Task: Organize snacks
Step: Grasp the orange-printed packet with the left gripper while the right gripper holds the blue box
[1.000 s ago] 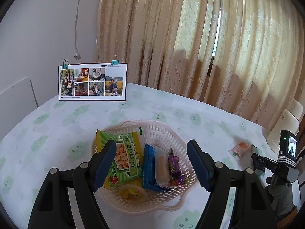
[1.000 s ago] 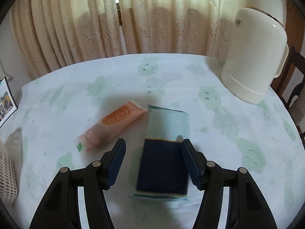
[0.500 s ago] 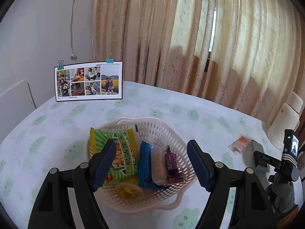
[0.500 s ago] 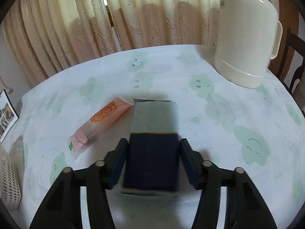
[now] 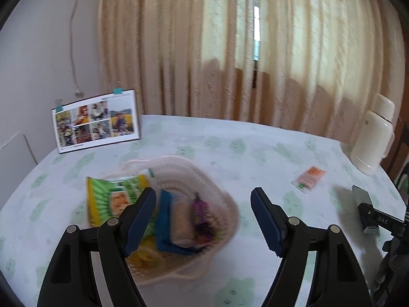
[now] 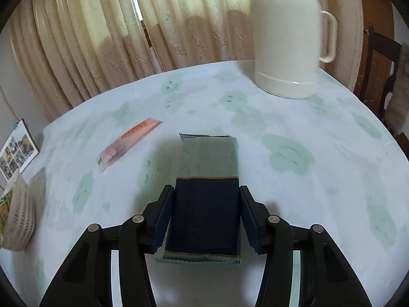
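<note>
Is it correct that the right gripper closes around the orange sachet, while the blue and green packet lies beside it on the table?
Not quite. The right wrist view shows the right gripper closing around the blue and green packet, with its pads at the packet's sides. The orange sachet lies beside it on the table.

Only readable text: "DAS" in pale letters on the black bar of the right gripper (image 5: pixel 383 221), seen in left wrist view, just right of the dark snack pack (image 5: pixel 363 199). Print on the green-yellow snack bag (image 5: pixel 112 199), orange sachet (image 6: pixel 129 142) and photo card (image 5: pixel 95 121) too blurred or small to read.
</note>
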The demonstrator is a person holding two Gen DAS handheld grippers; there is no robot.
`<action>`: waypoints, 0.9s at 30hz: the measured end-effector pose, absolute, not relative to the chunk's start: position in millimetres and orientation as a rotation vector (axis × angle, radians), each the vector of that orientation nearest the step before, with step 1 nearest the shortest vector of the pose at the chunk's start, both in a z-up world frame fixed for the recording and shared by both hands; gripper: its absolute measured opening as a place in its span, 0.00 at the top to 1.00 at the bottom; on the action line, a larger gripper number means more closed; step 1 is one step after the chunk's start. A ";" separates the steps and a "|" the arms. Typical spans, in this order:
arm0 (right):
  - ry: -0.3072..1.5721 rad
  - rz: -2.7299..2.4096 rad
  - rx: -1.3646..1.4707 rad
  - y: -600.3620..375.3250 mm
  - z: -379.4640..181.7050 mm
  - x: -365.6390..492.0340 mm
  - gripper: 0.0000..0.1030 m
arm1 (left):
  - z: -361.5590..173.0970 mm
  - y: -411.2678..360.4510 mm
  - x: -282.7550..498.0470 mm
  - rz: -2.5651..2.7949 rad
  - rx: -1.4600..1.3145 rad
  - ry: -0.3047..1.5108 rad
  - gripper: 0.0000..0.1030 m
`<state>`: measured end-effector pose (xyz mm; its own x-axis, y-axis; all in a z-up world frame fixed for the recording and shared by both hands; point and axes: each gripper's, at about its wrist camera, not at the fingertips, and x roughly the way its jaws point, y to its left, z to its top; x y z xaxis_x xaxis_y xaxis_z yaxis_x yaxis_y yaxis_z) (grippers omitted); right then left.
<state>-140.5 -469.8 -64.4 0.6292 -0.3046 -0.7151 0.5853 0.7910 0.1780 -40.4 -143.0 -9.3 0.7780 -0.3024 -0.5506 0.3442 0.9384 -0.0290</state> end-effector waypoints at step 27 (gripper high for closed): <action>0.669 -0.430 0.543 -476.1 -60.6 -167.7 0.50 | -63.2 -356.1 16.5 -0.702 0.369 0.780 0.47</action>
